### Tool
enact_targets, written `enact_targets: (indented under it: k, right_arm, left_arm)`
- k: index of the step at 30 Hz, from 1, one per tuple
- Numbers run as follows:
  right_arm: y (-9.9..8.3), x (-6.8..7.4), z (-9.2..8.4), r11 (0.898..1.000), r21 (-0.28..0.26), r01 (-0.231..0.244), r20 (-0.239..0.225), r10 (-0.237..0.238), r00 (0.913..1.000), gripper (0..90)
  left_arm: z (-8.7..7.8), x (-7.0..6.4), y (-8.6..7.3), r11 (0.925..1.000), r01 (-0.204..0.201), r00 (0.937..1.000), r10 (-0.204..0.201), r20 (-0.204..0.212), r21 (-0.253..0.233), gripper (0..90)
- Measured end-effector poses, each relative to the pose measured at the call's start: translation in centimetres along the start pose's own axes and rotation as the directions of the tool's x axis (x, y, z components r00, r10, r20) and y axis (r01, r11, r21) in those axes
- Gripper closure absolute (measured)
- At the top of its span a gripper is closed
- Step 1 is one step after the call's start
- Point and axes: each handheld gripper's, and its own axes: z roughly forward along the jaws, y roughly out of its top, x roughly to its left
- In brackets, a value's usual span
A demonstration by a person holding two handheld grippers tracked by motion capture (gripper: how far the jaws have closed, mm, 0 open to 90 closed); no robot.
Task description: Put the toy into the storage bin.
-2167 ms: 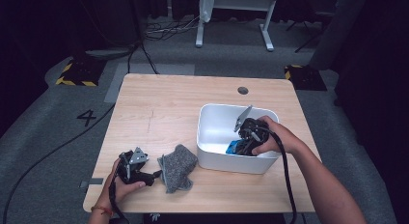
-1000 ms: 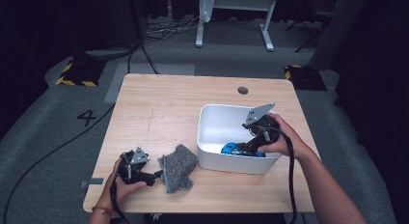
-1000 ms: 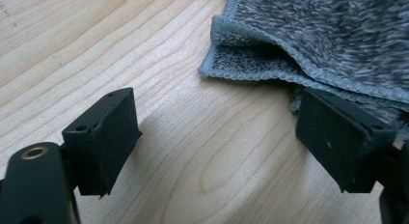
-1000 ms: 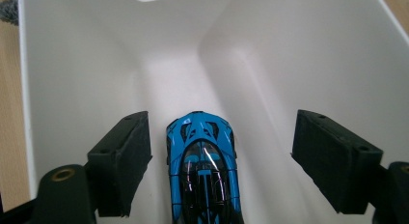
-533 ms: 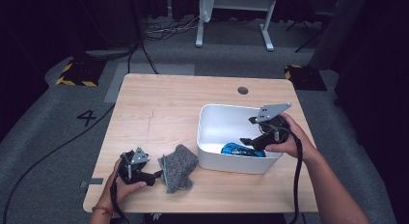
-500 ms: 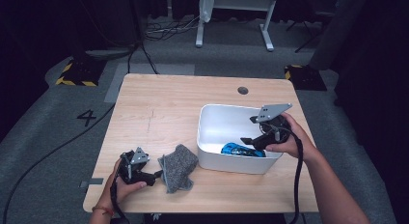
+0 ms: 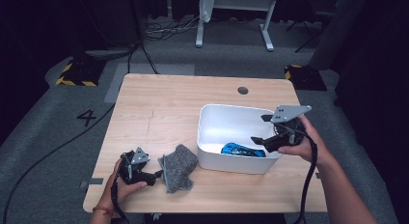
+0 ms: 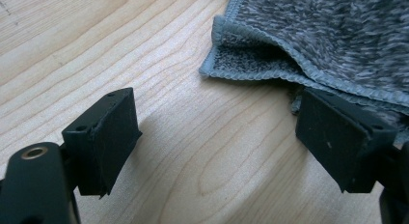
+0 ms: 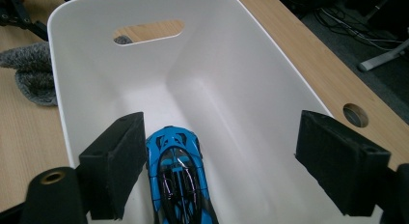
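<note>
Left gripper (image 7: 156, 175) sits low at the table's 7 o'clock edge, jaws spread wide with nothing between them, flat on the light wooden table (image 7: 164, 113); in the left gripper view one black pad stands just beside the hem of the folded grey knitted cloth (image 8: 333, 45), whether it touches is unclear. The cloth lies at 3 o'clock of that gripper, near the bin's left wall in the high view (image 7: 177, 167). Further in, the white rectangular plastic bin (image 7: 217, 115) sits right of centre, and the small blue toy sports car (image 7: 242, 150) lies on its floor against the near wall, nose toward the handle-slot end in the right gripper view (image 9: 178, 178). Right gripper (image 7: 260, 129) hovers above the bin's 3 o'clock rim, jaws have just been opening and stand wide; the car is below them, not pinched. Judged step: car drop-off into the bin looks done, right hand clearing out. Next move likely calls for the left gripper to slide toward the cloth's edge at 3 o'clock, pinch a fold, and lift it over the bin wall.
</note>
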Motion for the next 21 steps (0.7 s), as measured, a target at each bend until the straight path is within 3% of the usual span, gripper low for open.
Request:
enact_targets:
  k: [11,21]
  right_arm:
    - [-1.6,0.3,-2.6,0.999,-0.034,-0.011,0.04,0.012,0.9991,17.4]
    - [-4.1,0.7,-5.0,0.997,-0.062,-0.051,0.074,0.055,0.9957,17.5]
  left_arm:
    - [0.0,0.0,0.0,1.0,0.002,1.0,-0.002,-0.002,0.0,15.3]
    - [0.0,0.0,0.0,1.0,0.003,1.0,-0.003,-0.001,0.0,15.3]
